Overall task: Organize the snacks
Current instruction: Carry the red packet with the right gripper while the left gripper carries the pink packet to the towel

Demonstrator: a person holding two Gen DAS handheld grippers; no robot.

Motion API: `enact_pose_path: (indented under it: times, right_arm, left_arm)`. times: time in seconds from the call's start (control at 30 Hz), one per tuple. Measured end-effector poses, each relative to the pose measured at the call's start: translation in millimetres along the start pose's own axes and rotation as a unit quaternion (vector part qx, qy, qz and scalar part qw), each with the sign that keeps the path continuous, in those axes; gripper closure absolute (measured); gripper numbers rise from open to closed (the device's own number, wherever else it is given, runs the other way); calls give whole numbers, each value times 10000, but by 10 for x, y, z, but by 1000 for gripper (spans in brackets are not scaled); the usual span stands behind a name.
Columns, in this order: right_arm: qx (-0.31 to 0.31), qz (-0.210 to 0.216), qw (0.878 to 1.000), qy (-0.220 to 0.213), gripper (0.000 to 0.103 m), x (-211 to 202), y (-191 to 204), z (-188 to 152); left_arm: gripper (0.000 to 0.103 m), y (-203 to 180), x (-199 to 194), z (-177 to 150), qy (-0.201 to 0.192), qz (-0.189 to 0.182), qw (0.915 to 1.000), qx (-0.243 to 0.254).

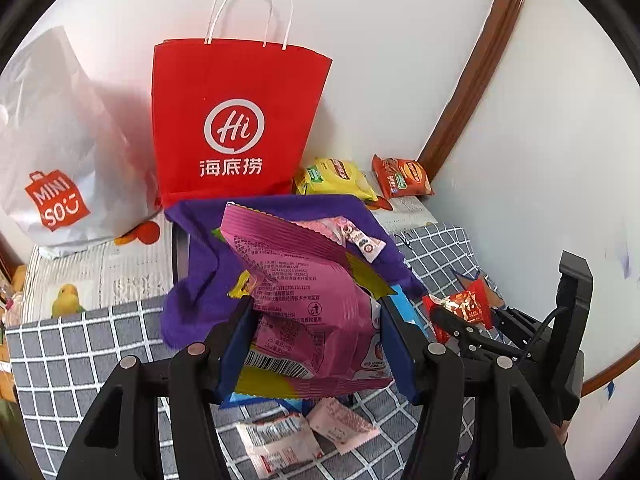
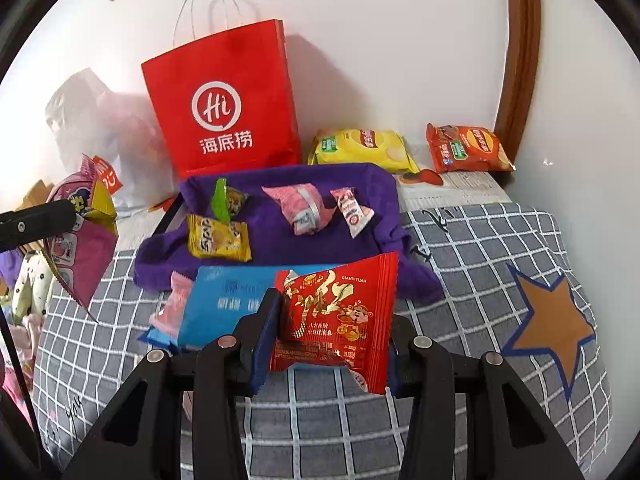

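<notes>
My left gripper (image 1: 316, 308) is shut on a pink snack packet (image 1: 304, 292) and holds it above the purple cloth-lined tray (image 1: 192, 276); the packet also shows at the left of the right wrist view (image 2: 80, 236). My right gripper (image 2: 332, 320) is shut on a red snack packet (image 2: 340, 316), just in front of the tray (image 2: 280, 228). The red packet also shows in the left wrist view (image 1: 464, 308). In the tray lie a yellow packet (image 2: 218, 240), a green one (image 2: 228, 200) and two pink-white ones (image 2: 304, 208). A blue packet (image 2: 228, 304) leans on the tray's front edge.
A red paper bag (image 2: 228, 108) and a white Miniso bag (image 1: 56, 152) stand against the wall behind the tray. Yellow (image 2: 364, 148) and orange (image 2: 464, 148) crisp bags lie at back right. Two small packets (image 1: 304, 436) lie on the grey checked quilt (image 2: 480, 264).
</notes>
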State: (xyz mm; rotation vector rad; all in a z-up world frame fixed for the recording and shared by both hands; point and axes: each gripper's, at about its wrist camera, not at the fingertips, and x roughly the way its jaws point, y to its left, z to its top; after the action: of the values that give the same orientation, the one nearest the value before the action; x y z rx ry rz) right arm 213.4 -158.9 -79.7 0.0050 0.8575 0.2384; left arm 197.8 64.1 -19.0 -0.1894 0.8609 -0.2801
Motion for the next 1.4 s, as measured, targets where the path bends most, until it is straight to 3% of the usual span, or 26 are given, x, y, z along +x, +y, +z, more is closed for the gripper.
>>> enact_pose_path:
  times: [0.43, 0.63, 0.83, 1.03, 1.4]
  right_arm:
    - [125, 36, 9999, 12, 59, 250, -63, 486]
    - [20, 63, 9998, -176, 59, 362, -31, 781]
    - [41, -12, 9998, -215, 59, 577, -25, 987]
    - [22, -18, 9999, -171, 59, 778, -19, 1096]
    - [-21, 13, 9999, -119, 59, 738, -40, 1113]
  left_arm:
    - [45, 46, 291, 360, 13, -130, 9999, 14]
    - [45, 79, 462, 582, -28, -90, 9999, 52]
    - [45, 238, 639, 772, 285, 48, 9996, -40]
    - [45, 249, 481, 891, 224, 470, 9985, 146]
    - [45, 46, 454, 877, 116, 292, 9991, 294]
